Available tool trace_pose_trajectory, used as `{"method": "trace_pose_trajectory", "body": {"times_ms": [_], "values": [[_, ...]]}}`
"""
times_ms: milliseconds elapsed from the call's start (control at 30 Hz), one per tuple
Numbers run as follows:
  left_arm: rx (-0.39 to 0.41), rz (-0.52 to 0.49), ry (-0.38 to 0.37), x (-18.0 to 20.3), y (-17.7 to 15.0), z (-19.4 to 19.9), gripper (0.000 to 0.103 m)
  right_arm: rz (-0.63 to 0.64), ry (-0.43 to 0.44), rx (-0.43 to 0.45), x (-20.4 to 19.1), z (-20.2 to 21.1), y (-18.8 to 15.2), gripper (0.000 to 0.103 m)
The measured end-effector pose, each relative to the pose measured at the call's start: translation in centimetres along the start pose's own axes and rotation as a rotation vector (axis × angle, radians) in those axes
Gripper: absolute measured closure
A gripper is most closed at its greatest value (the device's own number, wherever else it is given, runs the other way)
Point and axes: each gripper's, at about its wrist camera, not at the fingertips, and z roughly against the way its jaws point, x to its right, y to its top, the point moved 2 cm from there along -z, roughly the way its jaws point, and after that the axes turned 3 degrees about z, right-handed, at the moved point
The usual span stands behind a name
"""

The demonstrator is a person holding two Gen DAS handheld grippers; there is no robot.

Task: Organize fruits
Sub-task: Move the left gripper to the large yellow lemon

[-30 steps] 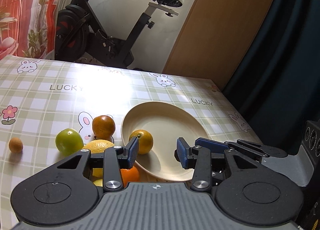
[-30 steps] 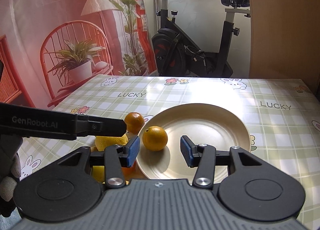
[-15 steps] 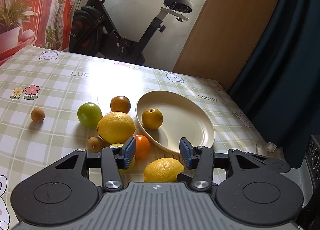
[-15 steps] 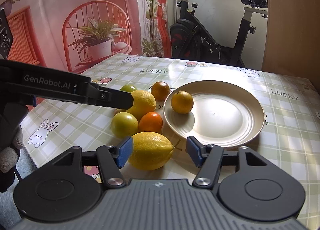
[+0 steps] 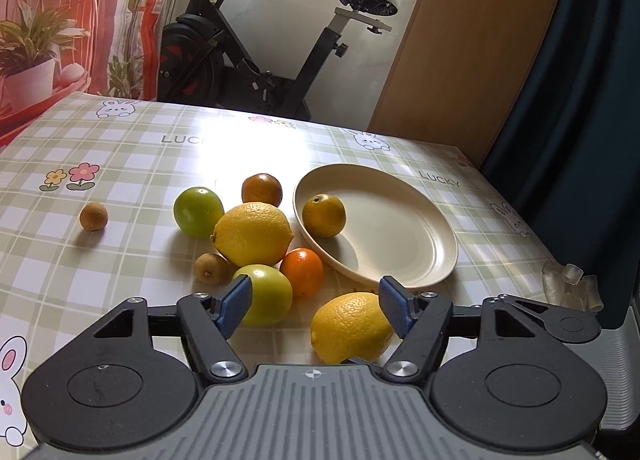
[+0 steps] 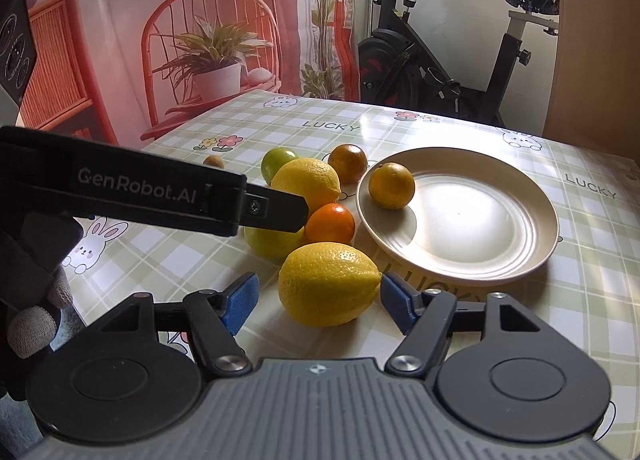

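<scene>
Lemon lies on the counter between the spread, untouching fingers of the right gripper. Left gripper gapes empty, marked "GenRobot.AI". Beyond, an orange sits in the plate; the cloth reads "LUCKY".

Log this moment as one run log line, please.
stage: picking | right gripper: open around near yellow lemon | left gripper: open, empty | round cream plate: one small orange
</scene>
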Motion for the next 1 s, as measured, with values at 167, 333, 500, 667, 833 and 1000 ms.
{"method": "trace_pose_trajectory", "body": {"times_ms": [167, 333, 500, 667, 833, 1000], "values": [[0.018, -0.011, 0.115, -0.2, -0.2, 0.1, 0.015, -0.011, 0.003, -0.003, 0.3, -0.4, -0.2, 0.033], [0.017, 0.053, 0.162, -1.2, -0.3, 0.1, 0.015, -0.025, 0.006, -0.002, 0.5, -0.6, -0.4, 0.033], [-0.027, 0.045, 0.103, -1.0, -0.4, -0.3, 0.021, -0.030, 0.007, 0.004, 0.6, -0.7, -0.6, 0.033], [-0.054, 0.012, 0.066, -0.2, -1.1, -0.8, 0.023, -0.043, 0.014, -0.002, 0.9, -0.9, -0.8, 0.029], [-0.069, 0.031, -0.009, -0.2, -1.6, -1.0, 0.022, -0.040, 0.014, -0.004, 1.0, -1.2, -0.8, 0.028], [-0.086, 0.038, -0.067, 0.1, -2.1, -1.6, 0.023, -0.026, 0.010, 0.001, 0.8, -1.6, -0.8, 0.028]]}}
